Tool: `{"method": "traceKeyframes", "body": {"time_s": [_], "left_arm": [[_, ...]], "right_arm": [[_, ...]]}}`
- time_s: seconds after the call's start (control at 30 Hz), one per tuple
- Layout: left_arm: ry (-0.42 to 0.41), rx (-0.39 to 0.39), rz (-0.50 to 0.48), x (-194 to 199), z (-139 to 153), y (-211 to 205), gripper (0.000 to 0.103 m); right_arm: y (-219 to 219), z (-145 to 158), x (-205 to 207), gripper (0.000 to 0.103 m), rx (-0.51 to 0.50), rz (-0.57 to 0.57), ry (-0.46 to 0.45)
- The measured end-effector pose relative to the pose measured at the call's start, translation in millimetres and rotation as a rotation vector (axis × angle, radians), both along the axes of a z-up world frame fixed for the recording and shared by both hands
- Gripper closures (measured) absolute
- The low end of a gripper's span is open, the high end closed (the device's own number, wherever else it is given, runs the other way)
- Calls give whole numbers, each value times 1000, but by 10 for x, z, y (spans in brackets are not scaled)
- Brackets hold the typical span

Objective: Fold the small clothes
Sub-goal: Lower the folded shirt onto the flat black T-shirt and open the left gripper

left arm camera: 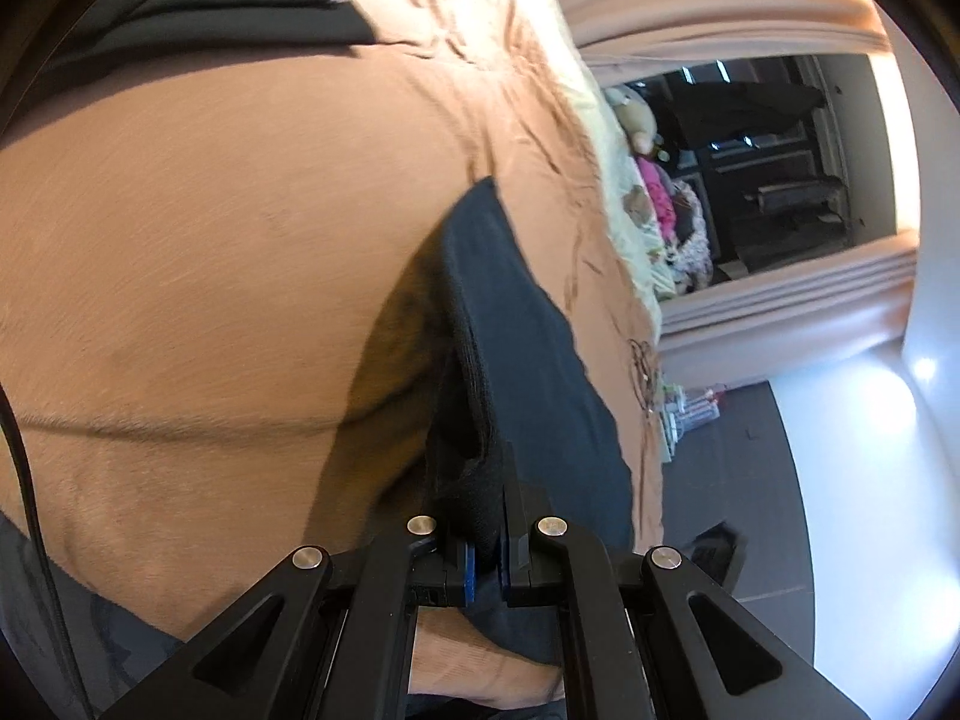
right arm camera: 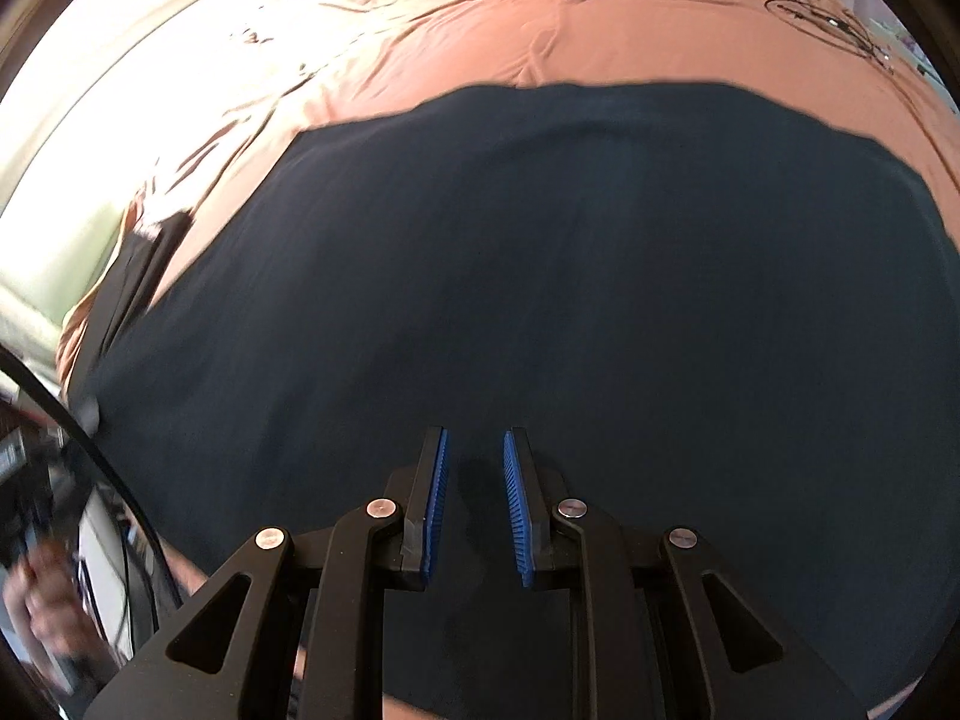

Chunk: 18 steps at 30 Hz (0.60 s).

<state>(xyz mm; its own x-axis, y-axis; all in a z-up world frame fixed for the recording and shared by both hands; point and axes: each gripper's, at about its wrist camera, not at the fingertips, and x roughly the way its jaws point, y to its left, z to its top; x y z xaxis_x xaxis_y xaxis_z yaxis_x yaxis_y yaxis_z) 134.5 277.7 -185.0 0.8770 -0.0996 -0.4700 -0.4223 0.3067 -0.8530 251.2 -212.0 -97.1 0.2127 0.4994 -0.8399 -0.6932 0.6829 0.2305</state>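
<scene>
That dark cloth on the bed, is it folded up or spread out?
Mostly spread: the dark cloth lies flat across the orange bedspread, one edge pinched up by the left gripper.

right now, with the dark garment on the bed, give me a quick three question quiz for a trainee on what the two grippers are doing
1. True or false: the left gripper is shut on a fold of the dark navy garment.
2. Multiple choice: the right gripper is
A. clamped on the garment's edge
B. above the garment with a gap between its blue pads and nothing in it
C. holding a pillow
3. Short answer: what colour is the bed cover under the garment?

Key:
1. True. Dark cloth is pinched between its jaws and rises from the cover.
2. B.
3. Rust orange, with a dark line drawing near one corner.
</scene>
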Motion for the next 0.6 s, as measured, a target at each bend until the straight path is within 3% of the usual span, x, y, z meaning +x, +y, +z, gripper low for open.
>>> {"method": "traceKeyframes", "body": {"time_s": [0.23, 0.6], "left_arm": [[-50, 47, -62, 205, 358, -143, 99], [-84, 119, -204, 724, 882, -534, 99]], "right_arm": [[-189, -115, -402, 87, 51, -16, -12], [-555, -135, -613, 87, 146, -35, 45]]}}
